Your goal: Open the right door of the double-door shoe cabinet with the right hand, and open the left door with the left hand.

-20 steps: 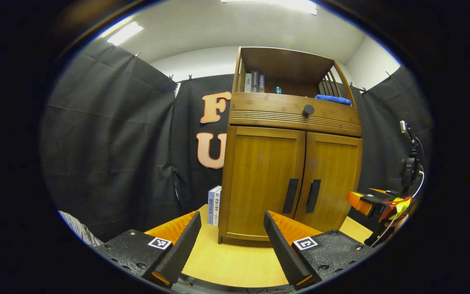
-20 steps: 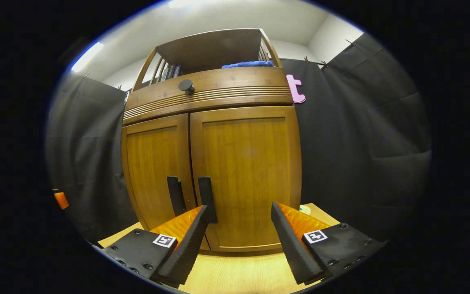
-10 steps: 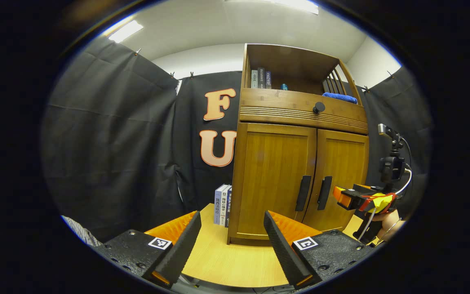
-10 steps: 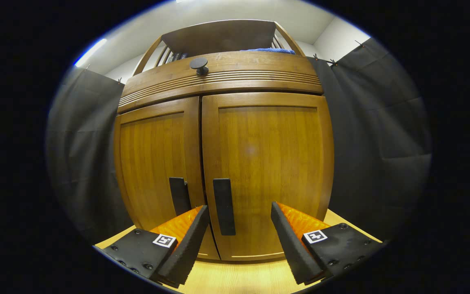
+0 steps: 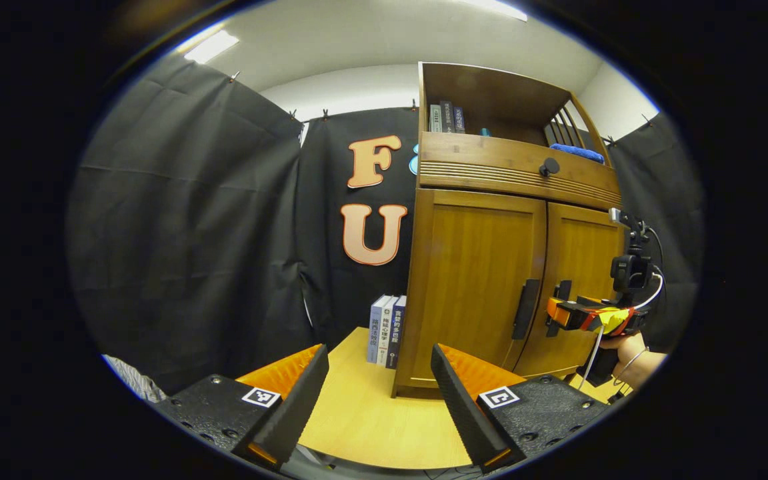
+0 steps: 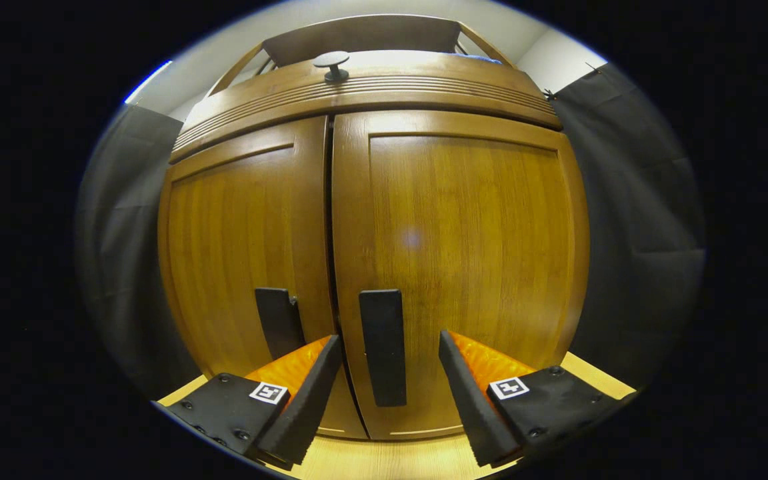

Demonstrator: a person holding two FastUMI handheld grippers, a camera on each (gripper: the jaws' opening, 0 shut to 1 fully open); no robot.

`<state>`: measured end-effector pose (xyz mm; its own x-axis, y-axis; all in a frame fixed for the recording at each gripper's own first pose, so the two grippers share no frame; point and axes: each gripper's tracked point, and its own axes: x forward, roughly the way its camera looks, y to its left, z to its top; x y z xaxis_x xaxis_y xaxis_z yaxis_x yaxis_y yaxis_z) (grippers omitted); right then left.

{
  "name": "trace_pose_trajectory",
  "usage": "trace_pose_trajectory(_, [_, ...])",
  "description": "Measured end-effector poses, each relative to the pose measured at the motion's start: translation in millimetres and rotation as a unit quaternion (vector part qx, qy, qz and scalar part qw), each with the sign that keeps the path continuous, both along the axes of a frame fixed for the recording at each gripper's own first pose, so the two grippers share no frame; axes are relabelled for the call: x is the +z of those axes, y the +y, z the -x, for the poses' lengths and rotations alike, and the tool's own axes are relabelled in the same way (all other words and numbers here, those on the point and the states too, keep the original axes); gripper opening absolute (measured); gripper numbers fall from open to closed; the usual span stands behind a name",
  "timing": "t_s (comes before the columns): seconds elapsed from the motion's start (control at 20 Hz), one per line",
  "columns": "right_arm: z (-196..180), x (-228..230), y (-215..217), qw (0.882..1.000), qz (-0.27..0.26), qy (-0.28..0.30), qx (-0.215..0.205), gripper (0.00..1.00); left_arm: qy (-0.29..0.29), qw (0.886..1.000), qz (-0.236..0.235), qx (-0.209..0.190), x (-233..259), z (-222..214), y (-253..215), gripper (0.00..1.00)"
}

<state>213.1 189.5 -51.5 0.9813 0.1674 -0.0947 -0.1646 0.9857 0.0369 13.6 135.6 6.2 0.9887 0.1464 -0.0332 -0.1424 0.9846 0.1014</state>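
your right claw (image 6: 389, 383) at the right door's handle (image 6: 383, 347)
both claws gape; left claw (image 5: 379, 393) hangs back over the tabletop (image 5: 371, 420). two doors shut, two handles, three books (image 5: 385, 329) beside the cabinet (image 5: 484, 267).

Bright, even light came down from the ceiling light panels (image 5: 212, 45), and both views stayed sharp with no motion blur. The fisheye bowed the shoe cabinet (image 6: 371, 253) hard, its doors bulging toward the edges. A soft pale glare spot sat on the right door (image 6: 411, 238). The black cloth wall (image 5: 177, 227) stayed dim, its folds faintly shaded. The table (image 5: 371, 427) glowed warm.
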Motion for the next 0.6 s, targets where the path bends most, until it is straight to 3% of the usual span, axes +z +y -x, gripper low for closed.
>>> trace_pose_trajectory(0.15, [-9,-6,3,1.000,0.004,0.005,-0.002,0.87,0.001,1.000,-0.002,0.007,-1,-6,9,0.89])
trace_pose_trajectory(0.2, [-11,-7,3,1.000,0.006,0.007,-0.003,0.86,0.002,1.000,-0.002,0.008,-3,-7,11,0.93])
trace_pose_trajectory(0.3, [-12,-8,4,1.000,0.009,0.006,-0.005,0.66,0.004,1.000,-0.004,0.011,-3,-5,14,0.89])
trace_pose_trajectory(0.6, [-16,-16,5,1.000,0.011,0.020,-0.007,0.50,0.003,1.000,-0.007,0.013,-2,-5,16,0.89])
